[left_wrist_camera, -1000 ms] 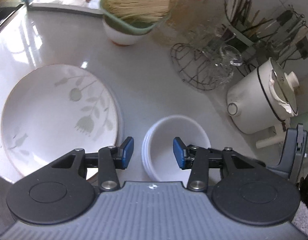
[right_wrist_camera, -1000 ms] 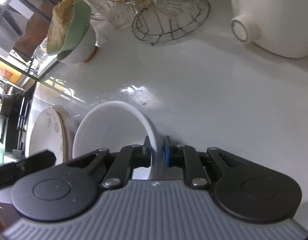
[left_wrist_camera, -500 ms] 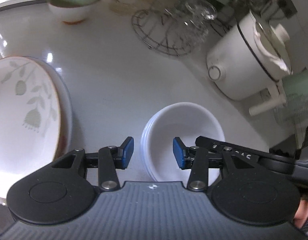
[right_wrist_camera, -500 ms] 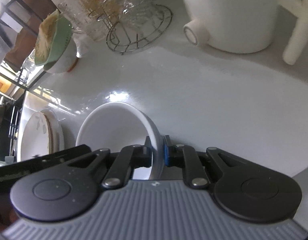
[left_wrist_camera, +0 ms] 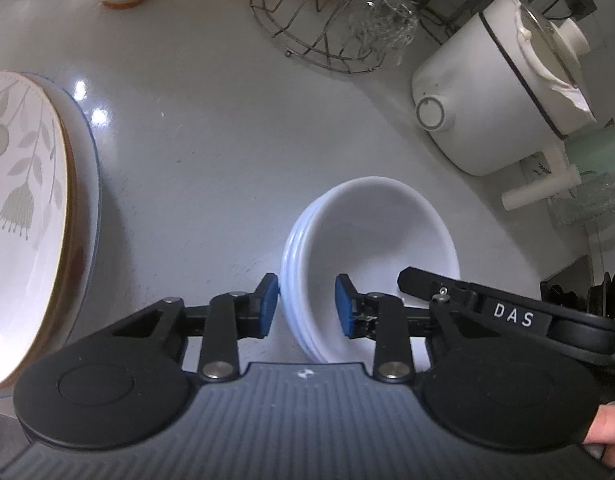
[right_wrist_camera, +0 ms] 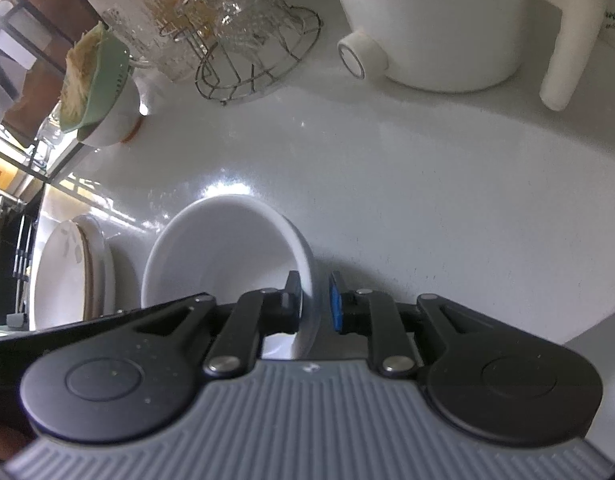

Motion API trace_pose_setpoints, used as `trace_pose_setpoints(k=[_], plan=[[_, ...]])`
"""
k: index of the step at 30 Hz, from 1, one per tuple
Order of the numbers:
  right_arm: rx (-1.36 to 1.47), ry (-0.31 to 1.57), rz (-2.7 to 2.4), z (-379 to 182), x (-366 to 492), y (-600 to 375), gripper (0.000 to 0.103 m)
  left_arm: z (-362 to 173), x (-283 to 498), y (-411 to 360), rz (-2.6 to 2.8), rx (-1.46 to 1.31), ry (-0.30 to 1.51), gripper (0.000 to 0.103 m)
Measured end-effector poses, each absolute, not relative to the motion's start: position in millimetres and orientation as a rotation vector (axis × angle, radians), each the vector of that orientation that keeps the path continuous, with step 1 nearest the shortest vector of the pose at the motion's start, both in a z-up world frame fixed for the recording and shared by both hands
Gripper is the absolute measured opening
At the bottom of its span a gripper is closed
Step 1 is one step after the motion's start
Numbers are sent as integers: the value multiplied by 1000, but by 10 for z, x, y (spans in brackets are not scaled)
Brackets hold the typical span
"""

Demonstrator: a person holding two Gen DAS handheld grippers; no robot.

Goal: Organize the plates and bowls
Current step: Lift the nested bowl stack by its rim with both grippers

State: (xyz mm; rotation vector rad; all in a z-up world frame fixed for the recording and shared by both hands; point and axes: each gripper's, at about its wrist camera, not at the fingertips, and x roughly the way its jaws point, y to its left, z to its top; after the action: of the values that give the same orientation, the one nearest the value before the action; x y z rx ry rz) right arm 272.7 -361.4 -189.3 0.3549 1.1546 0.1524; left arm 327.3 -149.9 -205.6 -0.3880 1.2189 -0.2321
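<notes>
Bowls [left_wrist_camera: 371,240] nested into one white stack, resting on the pale surface [left_wrist_camera: 207,120] just right of the flowered plates [left_wrist_camera: 23,200], themselves piled rim on rim at the left edge. Like set with like, apparently: flat ware in one heap, deep ware in another, with bare room left between. Right gripper [right_wrist_camera: 313,300] astride the near right rim of the top bowl, jaws just now opening, inner pad close against the inside wall, blue outer pad clear of the outside. Released, then, most likely for a bowl already seated in the stack and in no need of carrying. Left gripper [left_wrist_camera: 305,304] astride the opposite rim, jaws just now closing yet not clamped: outer pad just beside the stacked rims, inner pad hanging free inside the hollow. Probably there to steady or shift the whole stack during the other's letting go, hence a bite across all the rims rather than one. Angled steeply down on both sides, the better to straddle a thin upright wall. White pot [left_wrist_camera: 499,92] and wire rack [left_wrist_camera: 319,32] well apart behind, out of the way.
</notes>
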Motion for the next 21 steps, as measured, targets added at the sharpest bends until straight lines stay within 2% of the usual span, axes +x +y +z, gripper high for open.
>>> trace_pose_setpoints(k=[2,4,21], plan=[[363,1167,161,-1928,2716,-3616,23,-2055,3245,-1481,-217,-397,1196,23],[372,1180,171,-1967,2706,-3618,22,-2045,3224,-1485,-215,-401,1184,21],[329,1135,248,-1816,2706,-3740,19,-1836,3020,-1569,-117,-481,1161,19]])
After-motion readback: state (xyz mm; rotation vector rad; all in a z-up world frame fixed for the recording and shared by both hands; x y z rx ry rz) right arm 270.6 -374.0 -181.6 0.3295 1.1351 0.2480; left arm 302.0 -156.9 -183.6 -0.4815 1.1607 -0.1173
